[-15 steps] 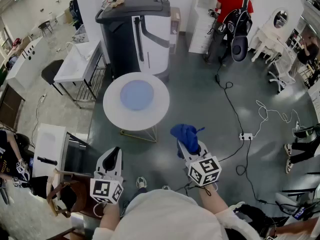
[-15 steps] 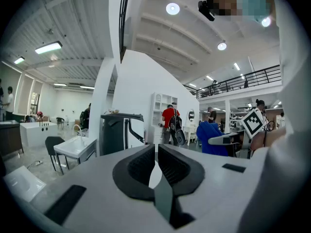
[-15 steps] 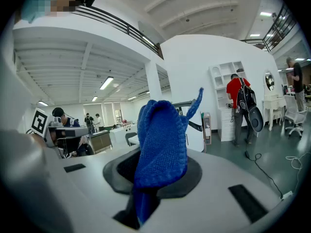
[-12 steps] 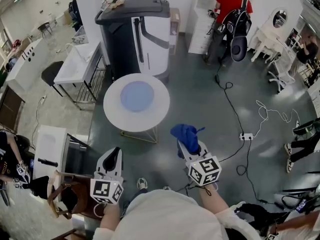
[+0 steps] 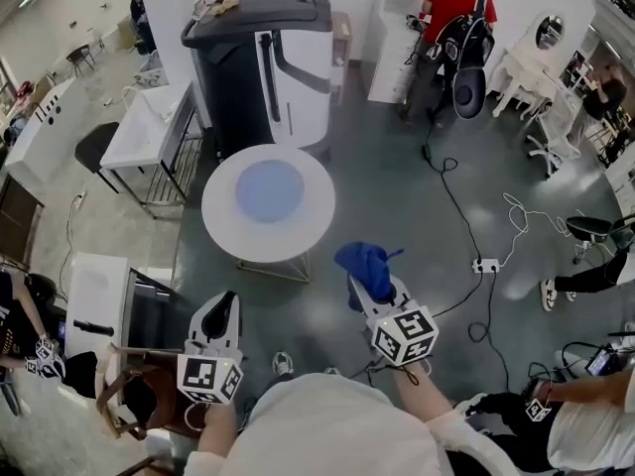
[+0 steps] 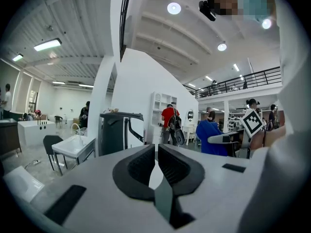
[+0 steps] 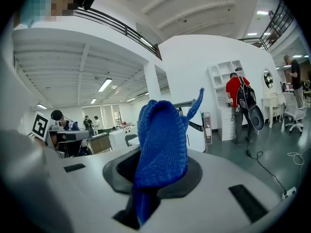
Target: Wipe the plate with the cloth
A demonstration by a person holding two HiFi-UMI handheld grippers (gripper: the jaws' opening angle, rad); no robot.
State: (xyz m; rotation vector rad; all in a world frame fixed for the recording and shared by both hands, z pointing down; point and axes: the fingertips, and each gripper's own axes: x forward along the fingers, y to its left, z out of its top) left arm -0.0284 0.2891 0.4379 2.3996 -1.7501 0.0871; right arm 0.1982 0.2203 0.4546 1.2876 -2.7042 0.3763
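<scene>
A pale blue plate (image 5: 269, 189) lies in the middle of a round white table (image 5: 223, 228) ahead of me in the head view. My right gripper (image 5: 369, 282) is shut on a blue knitted cloth (image 5: 364, 267), held in the air to the right of the table and nearer to me. In the right gripper view the blue cloth (image 7: 162, 149) bunches up out of the closed jaws. My left gripper (image 5: 224, 310) hovers below the table's near edge, shut with nothing in it. In the left gripper view its dark pads (image 6: 171, 165) meet, and the right gripper's cloth (image 6: 211, 137) shows at the right.
A large dark grey and white machine (image 5: 260, 62) stands behind the table. A white sink unit (image 5: 151, 129) and a wooden chair (image 5: 134, 385) are at the left. Cables and a power strip (image 5: 487, 265) lie on the floor at the right. A person in red (image 5: 448, 13) stands at the far shelves.
Both grippers keep their places relative to me. The view has shifted slightly, and people at the right edge have moved.
</scene>
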